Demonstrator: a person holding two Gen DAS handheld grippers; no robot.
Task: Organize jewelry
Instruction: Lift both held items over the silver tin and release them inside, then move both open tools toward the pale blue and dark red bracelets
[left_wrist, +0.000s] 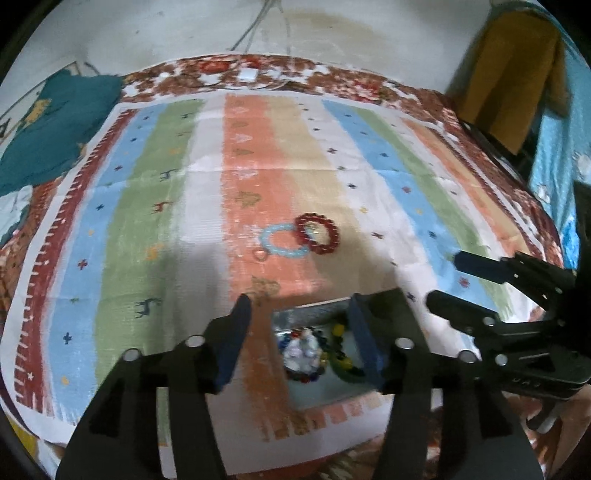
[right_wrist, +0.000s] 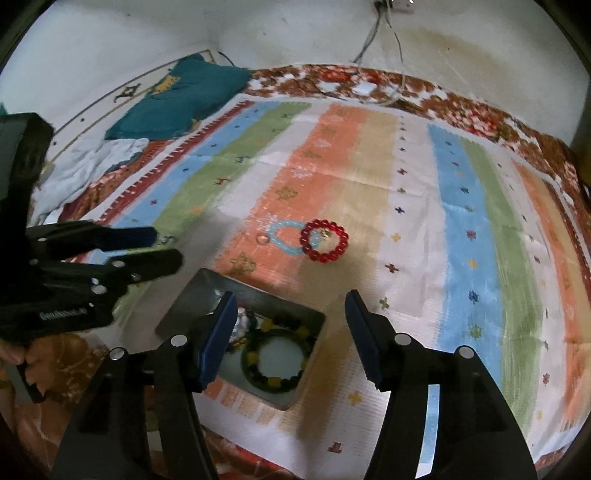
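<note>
A red bead bracelet (left_wrist: 318, 234) (right_wrist: 325, 240) lies on the striped cloth, overlapping a pale blue bead bracelet (left_wrist: 281, 242) (right_wrist: 287, 238). A small clear ring (left_wrist: 260, 254) (right_wrist: 262, 239) lies beside the blue one. A grey metal box (left_wrist: 314, 308) (right_wrist: 195, 306) near the front holds a green and yellow bead bracelet (right_wrist: 275, 360) (left_wrist: 341, 354) and other beads (left_wrist: 304, 350). My left gripper (left_wrist: 299, 306) is open and empty above the box. My right gripper (right_wrist: 291, 302) is open and empty over the box's right side, and shows at the right in the left wrist view (left_wrist: 443, 278).
The striped cloth (left_wrist: 155, 206) (right_wrist: 461, 229) covers a bed with a floral sheet (right_wrist: 472, 114). A teal cushion (left_wrist: 55, 125) (right_wrist: 177, 99) lies at the far left. White cables (right_wrist: 384, 88) run down the wall. An orange cloth (left_wrist: 513, 77) hangs at the right.
</note>
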